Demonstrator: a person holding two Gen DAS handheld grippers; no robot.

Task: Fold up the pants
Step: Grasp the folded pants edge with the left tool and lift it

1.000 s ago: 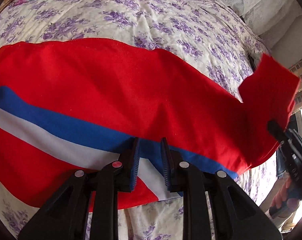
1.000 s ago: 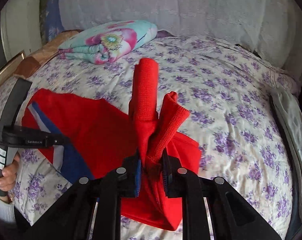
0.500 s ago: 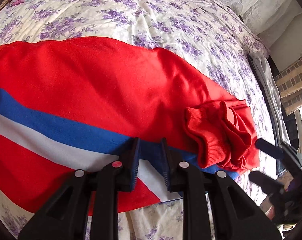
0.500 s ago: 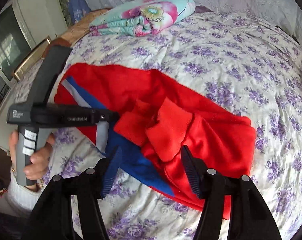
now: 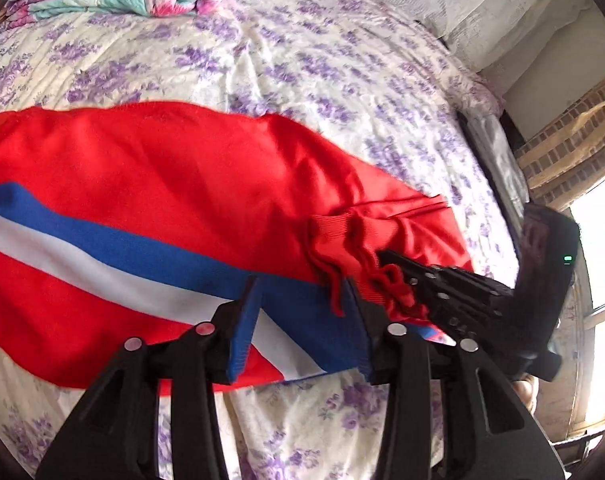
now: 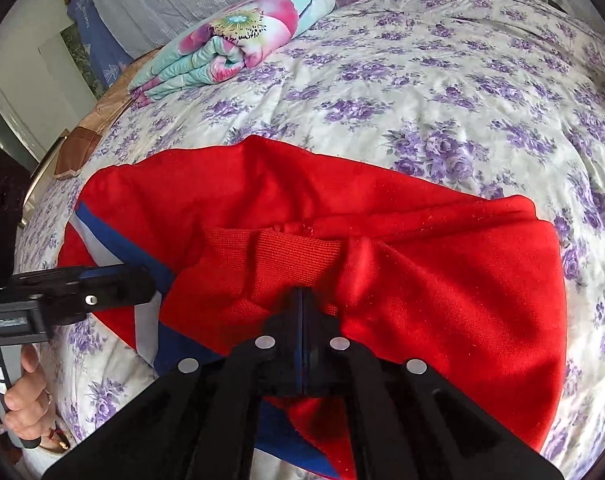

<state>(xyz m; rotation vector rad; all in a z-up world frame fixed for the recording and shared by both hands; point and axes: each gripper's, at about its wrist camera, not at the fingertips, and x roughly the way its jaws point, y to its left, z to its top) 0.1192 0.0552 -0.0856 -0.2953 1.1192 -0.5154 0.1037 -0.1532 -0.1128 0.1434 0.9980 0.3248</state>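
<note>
One pair of red pants [image 6: 262, 200] lies folded over on the bed [image 6: 422, 80]. Right gripper [image 6: 302, 300], jaws shut tight, presses the bunched cuff; flatten it evenly. Left gripper [image 5: 302, 312], jaws opening, releases the stripe.

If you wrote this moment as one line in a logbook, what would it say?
pants: folded over on bed | left gripper: opening, over stripe | right gripper: shut, pressed onto ribbed cuffs

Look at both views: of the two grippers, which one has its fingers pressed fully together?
The right gripper: its fingers meet with no gap, over the red pants. The left gripper shows a clear gap, its jaws opening.
</note>
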